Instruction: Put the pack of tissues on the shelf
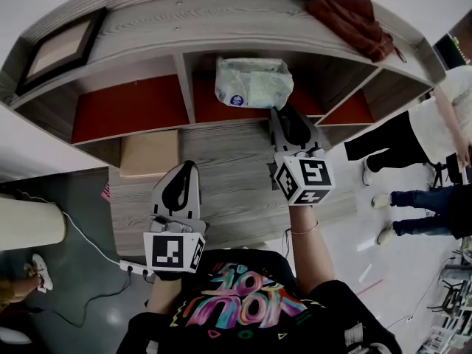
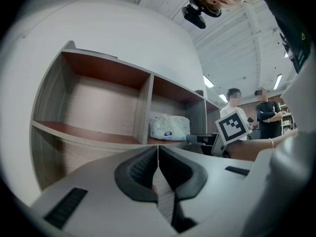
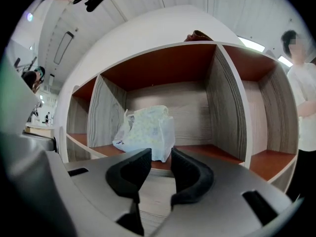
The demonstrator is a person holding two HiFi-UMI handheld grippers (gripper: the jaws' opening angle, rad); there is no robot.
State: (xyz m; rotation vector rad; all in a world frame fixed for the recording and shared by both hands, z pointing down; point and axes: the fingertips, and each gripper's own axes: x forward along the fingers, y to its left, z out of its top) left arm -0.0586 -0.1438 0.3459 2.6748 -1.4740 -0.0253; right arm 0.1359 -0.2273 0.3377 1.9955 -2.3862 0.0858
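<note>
Upper centre of the head view: pack of tissues (image 1: 253, 82), resting in the middle compartment of the shelf (image 1: 184, 87), long axis running left to right. Just below it, nearer of the two: right gripper (image 1: 290, 122), jaws parted, nothing between them. Lower left, well apart: left gripper (image 1: 183, 175), pressed closed on nothing. Hard to tell whether right jaw tips touch the pack; lower edge hidden behind them.

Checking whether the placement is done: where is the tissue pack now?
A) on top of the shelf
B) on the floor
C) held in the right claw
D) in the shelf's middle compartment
D: the tissue pack lies in the middle compartment of the shelf, while the right claw is open in front of it with nothing between its jaws.
</note>
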